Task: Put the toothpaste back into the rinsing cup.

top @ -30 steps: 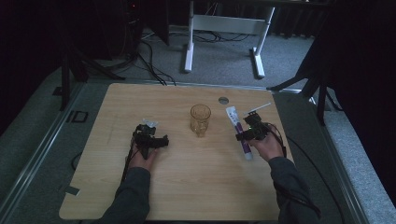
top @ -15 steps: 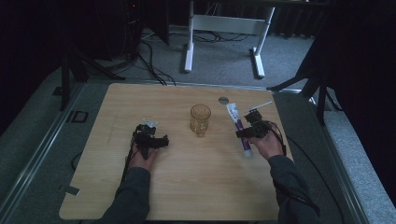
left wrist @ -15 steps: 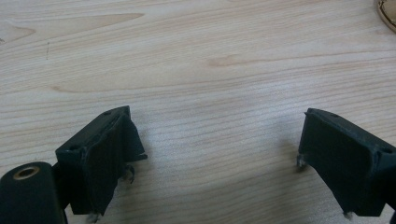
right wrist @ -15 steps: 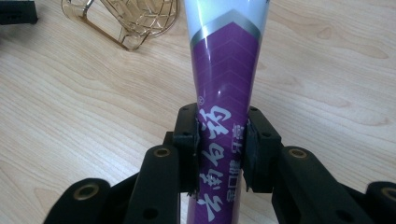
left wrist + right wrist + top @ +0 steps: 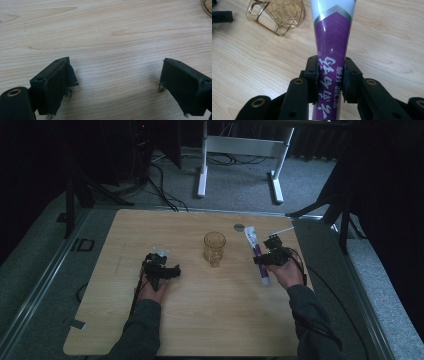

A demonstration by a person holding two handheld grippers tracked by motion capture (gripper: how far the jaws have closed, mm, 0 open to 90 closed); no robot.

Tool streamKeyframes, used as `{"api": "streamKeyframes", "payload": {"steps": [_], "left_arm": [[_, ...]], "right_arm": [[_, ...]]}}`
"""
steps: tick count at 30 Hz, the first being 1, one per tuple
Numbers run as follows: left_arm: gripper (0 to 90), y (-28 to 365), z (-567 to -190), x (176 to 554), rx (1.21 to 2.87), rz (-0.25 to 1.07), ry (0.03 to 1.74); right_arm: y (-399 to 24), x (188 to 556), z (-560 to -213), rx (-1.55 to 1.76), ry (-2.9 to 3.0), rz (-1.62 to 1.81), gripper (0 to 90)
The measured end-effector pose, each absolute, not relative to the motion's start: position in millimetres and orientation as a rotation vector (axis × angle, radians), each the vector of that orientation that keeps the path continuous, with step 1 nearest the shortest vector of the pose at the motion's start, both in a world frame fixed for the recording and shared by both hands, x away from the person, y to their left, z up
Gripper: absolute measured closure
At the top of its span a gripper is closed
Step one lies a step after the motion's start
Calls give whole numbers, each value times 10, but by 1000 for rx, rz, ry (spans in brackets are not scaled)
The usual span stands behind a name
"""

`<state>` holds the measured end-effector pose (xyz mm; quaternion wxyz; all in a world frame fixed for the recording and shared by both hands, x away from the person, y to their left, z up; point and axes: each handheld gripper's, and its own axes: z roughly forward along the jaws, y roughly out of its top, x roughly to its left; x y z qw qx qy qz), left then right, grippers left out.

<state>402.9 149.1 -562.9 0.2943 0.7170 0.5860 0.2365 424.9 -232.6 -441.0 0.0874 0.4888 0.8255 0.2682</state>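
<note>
Right gripper clenched on tube, right of cup on worktop; left gripper released, idle; grasp step done; next likely lift tube toward cup.

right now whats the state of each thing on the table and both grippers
toothpaste tube: purple and white, lying on the table, clamped near one end
right gripper: shut on the toothpaste tube
left gripper: open, nothing between its jaws, low over bare wood
glass mug: amber, upright, empty as far as I can tell
small round disc: lying flat near the far edge
table: wooden
</note>
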Motion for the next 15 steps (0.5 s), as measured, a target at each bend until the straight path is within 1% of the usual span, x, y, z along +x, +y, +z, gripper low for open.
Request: {"api": "streamKeyframes", "payload": {"steps": [15], "left_arm": [[102, 1489, -5630, 4030, 1905, 630, 1561]], "right_arm": [[-2315, 4261, -4358, 1446, 2421, 848, 706]]}}
